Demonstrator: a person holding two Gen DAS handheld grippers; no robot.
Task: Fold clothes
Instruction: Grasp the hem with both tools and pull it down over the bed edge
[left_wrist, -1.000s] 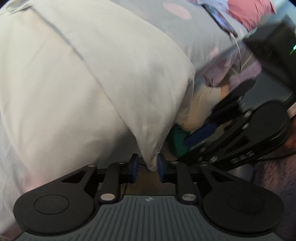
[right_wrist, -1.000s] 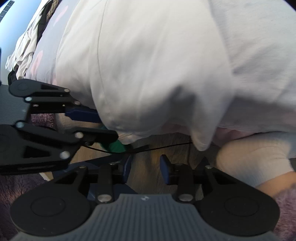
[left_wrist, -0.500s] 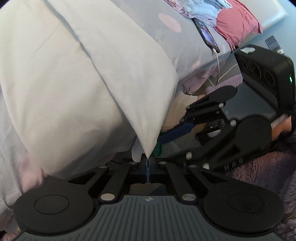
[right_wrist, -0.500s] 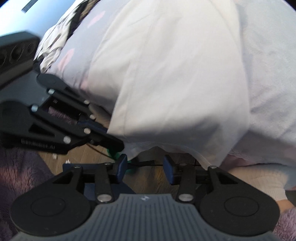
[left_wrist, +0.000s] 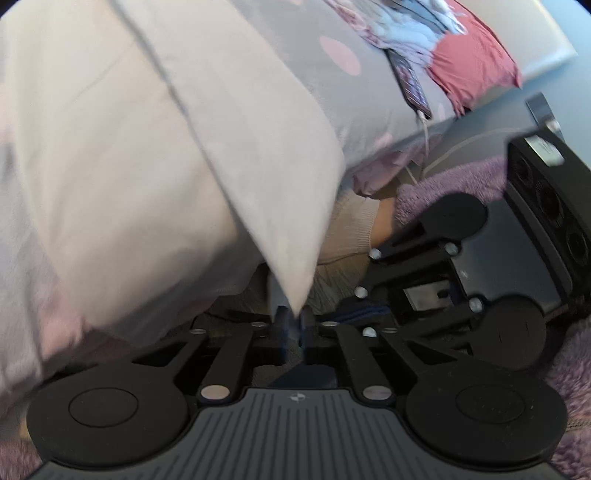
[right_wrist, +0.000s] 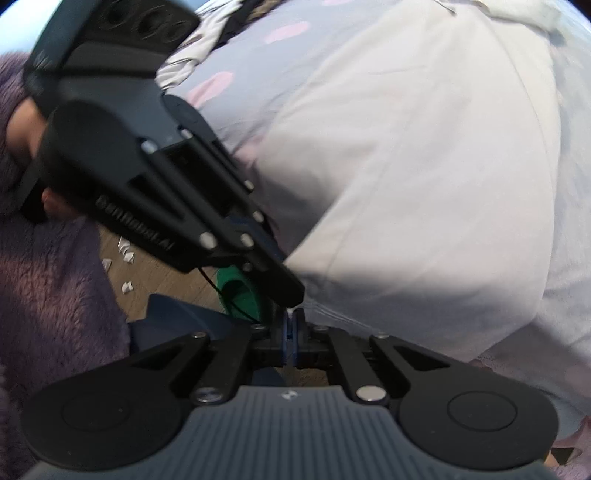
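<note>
Left gripper pinching a corner of the pale garment, its jaws just eased slightly apart; right gripper just snapped together at the garment's lower edge.

The two grippers sit just beside each other at the hanging hem. Beyond, the garment drapes over a grey bedsheet with pink spots; farther off lie a phone and a red cloth.

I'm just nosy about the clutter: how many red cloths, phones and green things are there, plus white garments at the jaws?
White garment at the jaws: 1
Red cloth: 1
Phone: 1
Green thing: 1
Total: 4
</note>
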